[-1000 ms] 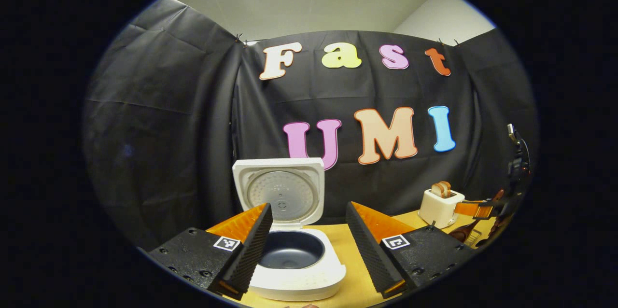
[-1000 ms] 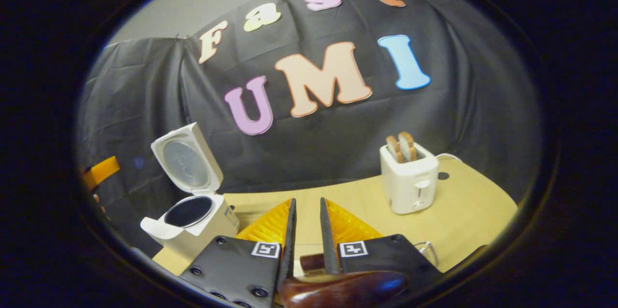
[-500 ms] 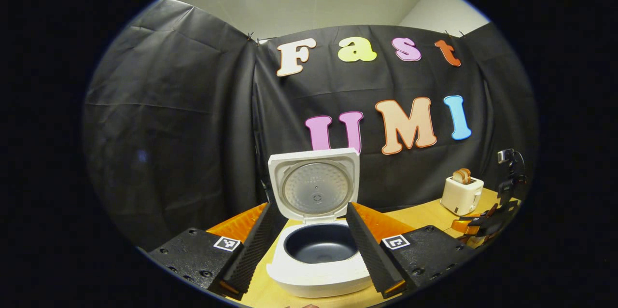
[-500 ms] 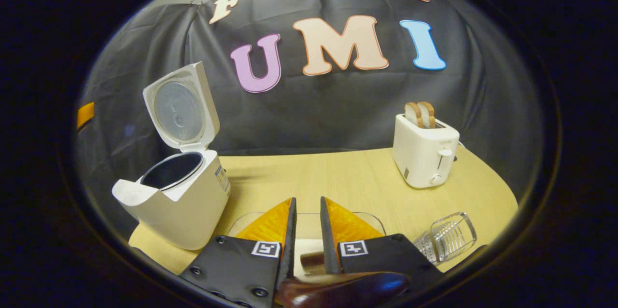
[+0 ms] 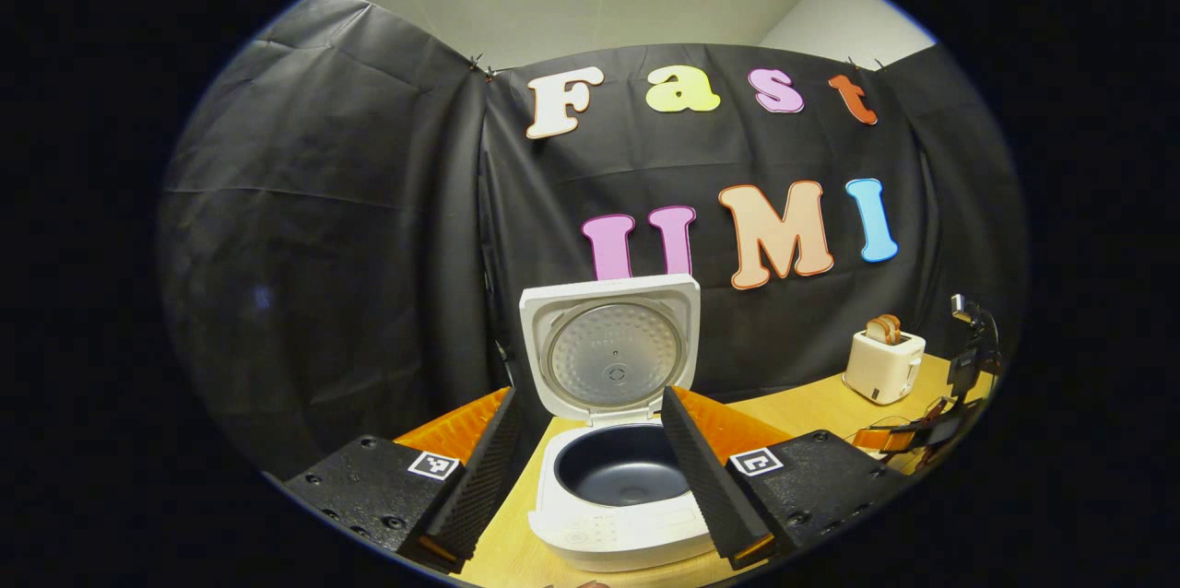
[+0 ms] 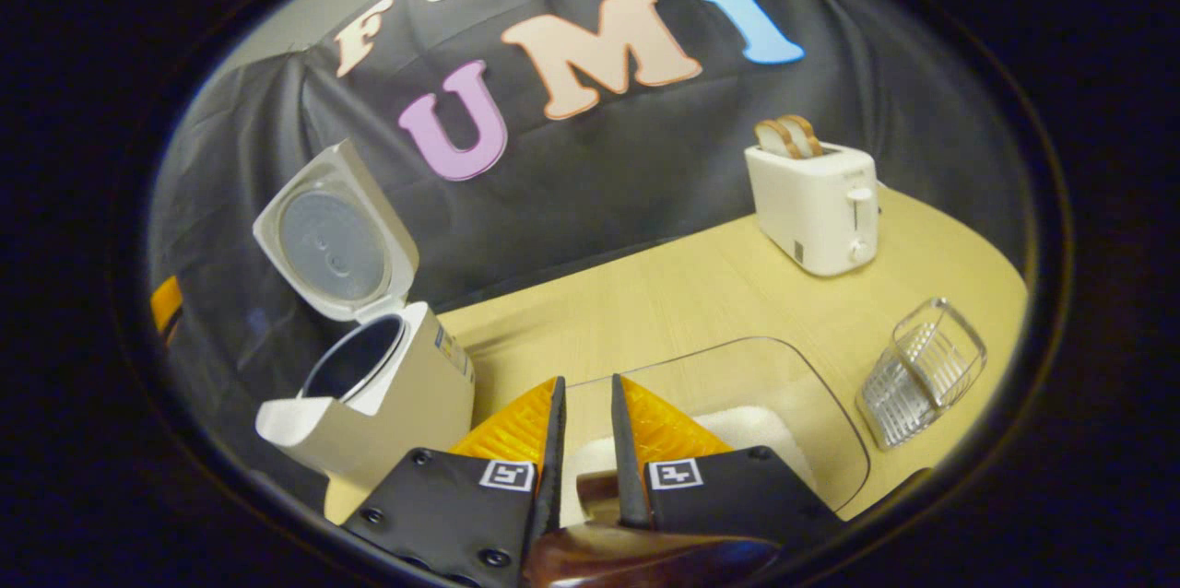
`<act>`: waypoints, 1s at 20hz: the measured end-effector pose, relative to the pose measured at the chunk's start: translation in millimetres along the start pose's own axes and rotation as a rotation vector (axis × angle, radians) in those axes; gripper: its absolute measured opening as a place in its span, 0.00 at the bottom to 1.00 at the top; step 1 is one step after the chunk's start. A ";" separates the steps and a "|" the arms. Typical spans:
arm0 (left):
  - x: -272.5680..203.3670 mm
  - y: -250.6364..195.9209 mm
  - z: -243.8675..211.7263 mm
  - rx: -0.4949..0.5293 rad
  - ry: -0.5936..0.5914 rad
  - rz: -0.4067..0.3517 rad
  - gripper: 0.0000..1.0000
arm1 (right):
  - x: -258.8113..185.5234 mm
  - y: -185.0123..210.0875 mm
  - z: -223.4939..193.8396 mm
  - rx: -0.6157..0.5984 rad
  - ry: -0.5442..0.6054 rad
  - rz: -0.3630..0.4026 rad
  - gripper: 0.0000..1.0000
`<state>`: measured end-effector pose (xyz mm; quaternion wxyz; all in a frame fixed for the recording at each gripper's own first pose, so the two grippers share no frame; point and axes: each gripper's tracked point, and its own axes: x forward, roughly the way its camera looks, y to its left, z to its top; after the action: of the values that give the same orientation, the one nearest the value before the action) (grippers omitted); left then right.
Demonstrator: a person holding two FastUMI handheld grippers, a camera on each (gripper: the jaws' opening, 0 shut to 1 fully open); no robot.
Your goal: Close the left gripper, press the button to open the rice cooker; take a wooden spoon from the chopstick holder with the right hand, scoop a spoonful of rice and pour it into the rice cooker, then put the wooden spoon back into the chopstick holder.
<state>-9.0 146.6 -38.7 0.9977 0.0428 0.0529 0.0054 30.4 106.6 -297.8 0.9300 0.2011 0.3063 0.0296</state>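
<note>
Left gripper view: the left gripper (image 5: 585,441) has its two black ribbed fingers spread well apart, grasping nothing. Between them stands the white rice cooker (image 5: 616,505) on the pale wooden table (image 5: 802,404). Its square lid (image 5: 610,358) is raised upright at the far side, with the round metal inner plate facing the camera. The dark inner pot (image 5: 619,476) appears bare inside. Far right on the table sits a white two-slot toaster (image 5: 883,367) with toast slices standing in it. At the right edge, the other gripper's orange finger (image 5: 880,438) and dark body show low over the table.

Right gripper view: the right gripper (image 6: 583,450) has its fingers drawn close, clamped on the dark brown wooden spoon (image 6: 645,556). The spoon's glossy handle runs across the bottom edge, and a short brown section shows in the narrow gap between the fingers. Directly beyond the fingertips lies a clear, shallow, rounded tray (image 6: 784,385) holding a patch of white rice (image 6: 751,431). The spoon's bowl end is hidden, so whether it touches the rice cannot be told. The rice cooker stands to the left of the tray, lid tilted open. To the right of the tray stands a clear ribbed chopstick holder (image 6: 922,371), tilted in this view. The toaster is at the far right.
</note>
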 end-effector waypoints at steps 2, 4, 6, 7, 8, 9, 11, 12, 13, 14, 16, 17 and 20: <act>1.5 1.5 1.7 0.000 -0.003 -0.007 0.94 | 3.0 -17.7 1.1 0.191 0.025 -0.014 0.31; 3.0 2.6 1.7 0.004 -0.006 -0.011 0.90 | 2.4 -35.7 0.8 0.404 0.048 -0.018 0.30; 4.0 2.0 1.9 0.004 -0.006 -0.016 0.90 | 6.1 -53.7 2.5 0.536 0.045 -0.034 0.30; 4.1 2.1 1.9 0.004 -0.007 -0.018 0.90 | 4.7 -60.7 6.6 0.544 0.035 -0.042 0.31; 4.8 1.7 0.8 0.002 -0.007 -0.019 0.90 | -4.6 -64.6 11.8 0.542 0.023 -0.047 0.29; 5.9 0.2 1.7 -0.001 -0.008 -0.021 0.90 | -5.8 -63.2 16.6 0.550 0.019 -0.038 0.31; 3.2 -0.4 3.6 -0.006 -0.015 -0.025 0.94 | -9.0 -50.7 29.2 0.586 0.013 -0.004 0.29; 2.8 0.0 5.7 -0.008 -0.021 -0.024 0.94 | -10.3 -42.4 37.3 0.596 0.007 0.015 0.29; 3.0 0.7 6.7 -0.010 -0.027 -0.023 0.94 | -10.0 -32.8 45.3 0.598 0.001 0.037 0.29; 1.6 2.0 6.2 -0.010 -0.030 -0.020 0.90 | -10.7 -21.6 52.1 0.599 0.000 0.061 0.29; -1.0 8.8 7.8 -0.014 -0.036 -0.008 0.90 | -10.8 5.0 65.9 0.609 -0.002 0.116 0.32; -3.2 13.6 7.9 -0.018 -0.036 0.000 0.90 | -10.2 18.0 73.4 0.617 -0.004 0.142 0.31; -10.4 29.0 2.4 -0.040 -0.031 0.032 0.94 | -3.4 60.2 90.1 0.628 0.000 0.215 0.30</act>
<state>-19.2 175.0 -32.7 0.9988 0.0239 0.0369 0.0219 84.2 129.2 -206.5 0.8142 0.5091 0.2774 0.0318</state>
